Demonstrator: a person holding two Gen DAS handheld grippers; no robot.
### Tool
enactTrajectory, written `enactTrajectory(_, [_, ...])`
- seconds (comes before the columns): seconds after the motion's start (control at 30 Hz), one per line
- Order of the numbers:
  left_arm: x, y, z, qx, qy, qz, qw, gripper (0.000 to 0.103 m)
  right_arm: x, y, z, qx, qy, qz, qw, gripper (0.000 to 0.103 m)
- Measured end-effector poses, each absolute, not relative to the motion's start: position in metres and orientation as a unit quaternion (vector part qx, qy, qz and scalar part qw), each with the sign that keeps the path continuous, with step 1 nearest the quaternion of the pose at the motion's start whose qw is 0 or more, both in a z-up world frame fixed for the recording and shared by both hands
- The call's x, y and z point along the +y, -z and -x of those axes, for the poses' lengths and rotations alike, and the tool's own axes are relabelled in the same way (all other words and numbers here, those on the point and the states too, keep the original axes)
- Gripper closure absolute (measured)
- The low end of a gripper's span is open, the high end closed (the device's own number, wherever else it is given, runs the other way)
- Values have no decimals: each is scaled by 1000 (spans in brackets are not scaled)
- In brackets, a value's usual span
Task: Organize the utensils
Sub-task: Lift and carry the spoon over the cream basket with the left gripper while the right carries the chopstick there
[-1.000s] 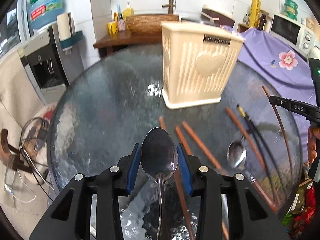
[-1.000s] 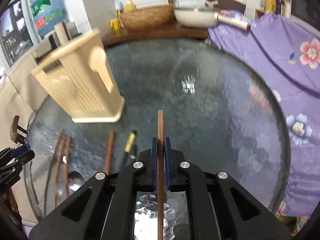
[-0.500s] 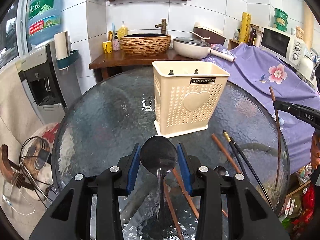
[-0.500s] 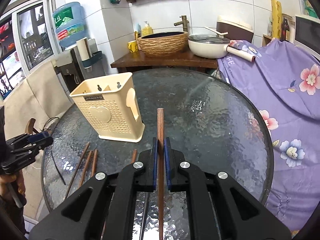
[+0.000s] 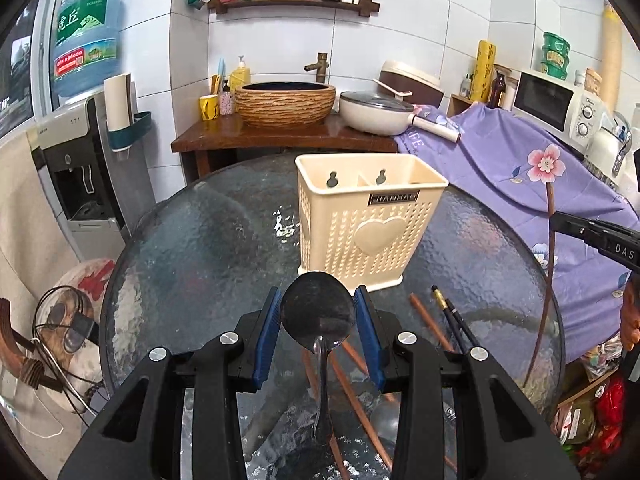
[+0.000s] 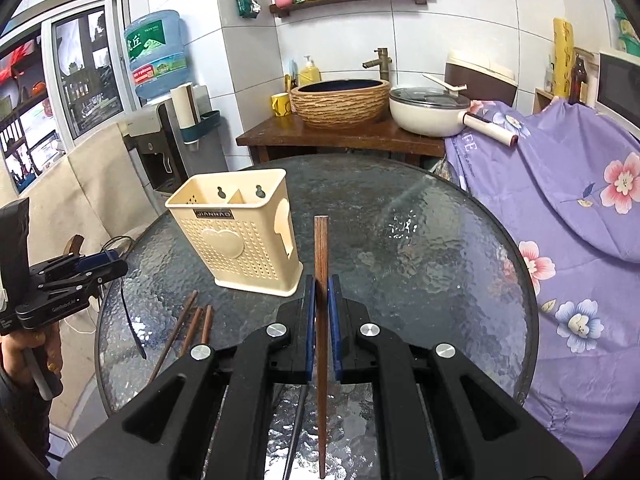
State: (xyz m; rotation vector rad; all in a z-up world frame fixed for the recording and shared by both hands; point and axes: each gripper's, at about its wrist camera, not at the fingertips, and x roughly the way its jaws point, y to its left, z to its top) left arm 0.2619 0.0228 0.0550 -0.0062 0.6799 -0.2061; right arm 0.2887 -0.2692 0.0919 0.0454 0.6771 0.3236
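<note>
**Both tongs loaded above the glass surface**

Left tongs (image 5: 318, 314) of mine are clamped on the bowl of a metal spoon (image 5: 318, 312), held low in the centre of the left wrist view with its handle hanging down toward the bottom edge. My right tongs (image 6: 321, 294) are pressed together on a single brown chopstick (image 6: 320, 264), which stands upright through the middle of the right wrist view, its blunt end pointing up.

Just above the spoon in the left view stands the cream utensil holder (image 5: 368, 220), upright on the round glass surface (image 5: 208, 248), its heart panel facing me and a divider visible inside its open top. In the right view the same holder sits left of centre.

Loose on the surface, to the lower right of the spoon in the left view, lie more brown chopsticks (image 5: 430, 322) and a pair of black chopsticks (image 5: 454, 320) with gold ends, side by side. A second spoon (image 5: 386, 420) shows dimly near the bottom. In the right view, three brown sticks lie at lower left, below the holder.

At the right edge of the left view, my other tongs carry the chopstick upright.
</note>
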Motion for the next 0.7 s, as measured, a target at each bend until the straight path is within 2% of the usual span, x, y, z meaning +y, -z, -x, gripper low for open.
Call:
enactTrajectory(0.4, [13, -94, -275, 297, 117, 1, 948, 67, -257, -126, -292, 308, -184, -18, 933, 96])
enactTrajectory(0.53, [11, -120, -284, 281, 126, 11, 951, 67, -251, -151, -300, 292, -204, -30, 934, 96])
enactTrajectory(0.7, [7, -163, -301, 244, 135, 31, 960, 67, -244, -209, -317, 254, -233, -62, 937, 96])
